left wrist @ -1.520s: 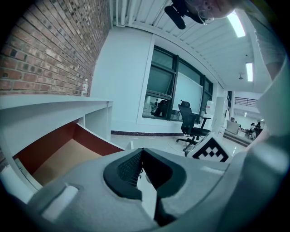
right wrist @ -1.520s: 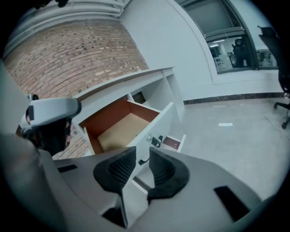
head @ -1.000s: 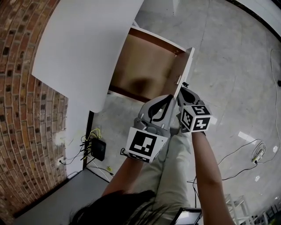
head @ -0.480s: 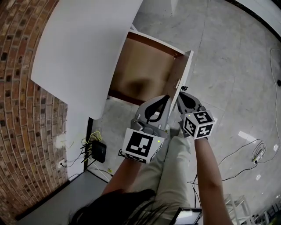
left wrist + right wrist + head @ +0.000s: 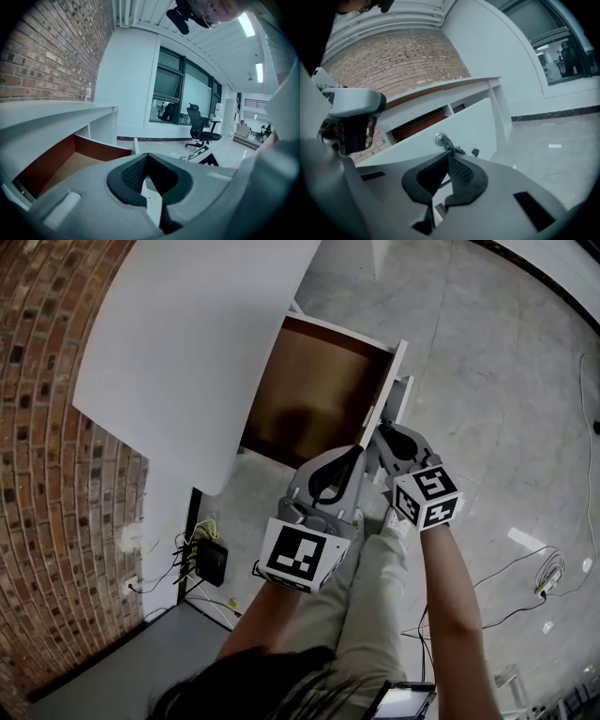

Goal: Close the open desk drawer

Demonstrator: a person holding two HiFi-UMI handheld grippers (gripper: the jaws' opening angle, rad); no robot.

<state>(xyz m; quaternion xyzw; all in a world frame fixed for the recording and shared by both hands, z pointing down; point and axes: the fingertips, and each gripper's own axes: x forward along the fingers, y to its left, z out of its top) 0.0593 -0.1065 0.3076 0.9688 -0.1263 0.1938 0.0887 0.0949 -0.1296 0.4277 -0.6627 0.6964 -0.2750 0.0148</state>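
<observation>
The open drawer (image 5: 309, 390) juts from under the white desk (image 5: 187, 343) toward 3 o'clock in the head view. Its front panel (image 5: 386, 390) runs roughly 12 to 6. Your left gripper (image 5: 354, 452), jaws together and empty, sits at the panel's 6 o'clock end. Your right gripper (image 5: 383, 433), jaws also closed on nothing, points at the outer face just beside the lock (image 5: 439, 139), so it looks better placed to push toward 9 o'clock.

Right claw (image 5: 449, 154), jaws together, at the lock (image 5: 439, 139) on white drawer front (image 5: 473, 124)
</observation>
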